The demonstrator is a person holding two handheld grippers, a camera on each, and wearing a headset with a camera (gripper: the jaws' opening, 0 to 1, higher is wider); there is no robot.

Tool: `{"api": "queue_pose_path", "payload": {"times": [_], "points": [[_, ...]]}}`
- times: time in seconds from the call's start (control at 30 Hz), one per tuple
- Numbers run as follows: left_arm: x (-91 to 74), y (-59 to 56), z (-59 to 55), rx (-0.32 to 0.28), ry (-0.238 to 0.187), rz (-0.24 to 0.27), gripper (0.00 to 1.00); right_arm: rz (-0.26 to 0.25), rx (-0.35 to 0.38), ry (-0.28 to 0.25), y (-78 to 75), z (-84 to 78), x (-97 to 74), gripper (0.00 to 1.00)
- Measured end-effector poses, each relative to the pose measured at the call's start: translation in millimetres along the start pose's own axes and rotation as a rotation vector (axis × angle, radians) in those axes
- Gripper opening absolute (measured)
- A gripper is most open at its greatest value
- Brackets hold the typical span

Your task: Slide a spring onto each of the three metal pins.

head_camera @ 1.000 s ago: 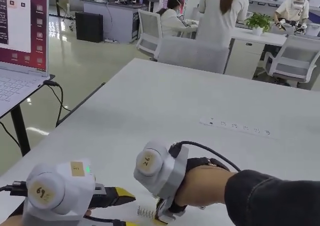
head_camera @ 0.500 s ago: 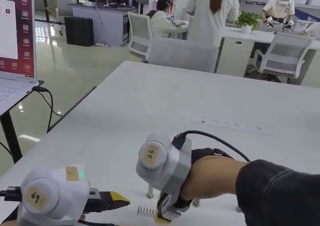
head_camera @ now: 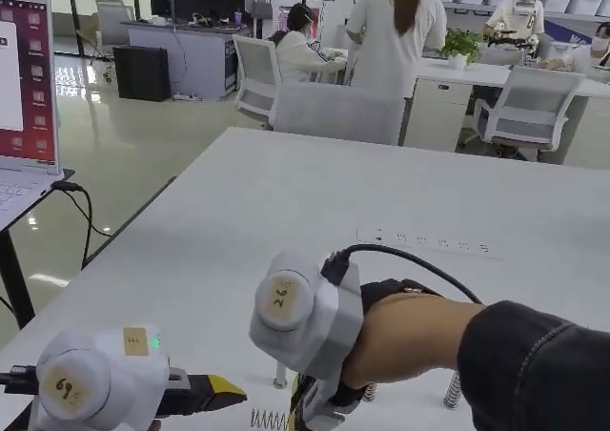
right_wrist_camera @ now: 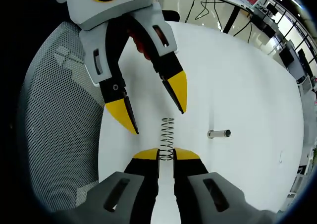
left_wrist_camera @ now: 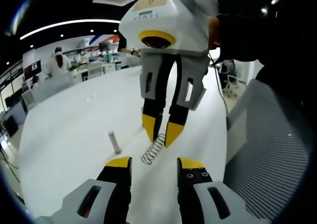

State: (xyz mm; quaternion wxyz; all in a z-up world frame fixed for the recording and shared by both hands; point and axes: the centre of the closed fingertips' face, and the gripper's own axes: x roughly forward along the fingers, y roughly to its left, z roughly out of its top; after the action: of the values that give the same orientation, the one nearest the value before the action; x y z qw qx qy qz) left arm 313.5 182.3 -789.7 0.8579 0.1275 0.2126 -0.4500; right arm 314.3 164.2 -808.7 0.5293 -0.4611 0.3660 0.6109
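My right gripper (right_wrist_camera: 167, 154) is shut on one end of a thin wire spring (right_wrist_camera: 167, 129), which sticks out level from its yellow tips. In the head view this spring (head_camera: 269, 419) lies low over the white table (head_camera: 286, 202), left of the right gripper (head_camera: 305, 414). My left gripper (left_wrist_camera: 154, 163) faces it with its jaws open, and the spring (left_wrist_camera: 152, 149) points into that gap. A bare metal pin (left_wrist_camera: 114, 141) stands upright close by (head_camera: 279, 379). An upright spring (head_camera: 452, 390) stands to the right; another (head_camera: 370, 391) is half hidden by the hand.
A white power strip (head_camera: 429, 242) lies further back on the table. A laptop (head_camera: 24, 88) sits on a stand at the left. A grey mesh chair (left_wrist_camera: 267, 135) stands at the near table edge. Office chairs (head_camera: 334, 112) and people are beyond the far edge.
The head camera has tipped down and shifted, bringing the upright springs at the right into sight. The right gripper stays shut on the spring; the left gripper stays open beside it.
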Motion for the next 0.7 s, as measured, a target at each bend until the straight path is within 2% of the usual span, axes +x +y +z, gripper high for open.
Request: {"api": "queue_pose_path", "payload": {"times": [0.4, 0.7], "points": [[0.5, -4.7, 7.0, 0.014, -0.010, -0.009, 0.26, 0.007, -0.067, 0.008, 7.8, 3.5, -6.9, 0.07], [0.8, -5.2, 6.9, 0.017, -0.012, -0.016, 0.22, 0.019, -0.095, 0.010, 10.8, 7.4, -6.2, 0.07]]}}
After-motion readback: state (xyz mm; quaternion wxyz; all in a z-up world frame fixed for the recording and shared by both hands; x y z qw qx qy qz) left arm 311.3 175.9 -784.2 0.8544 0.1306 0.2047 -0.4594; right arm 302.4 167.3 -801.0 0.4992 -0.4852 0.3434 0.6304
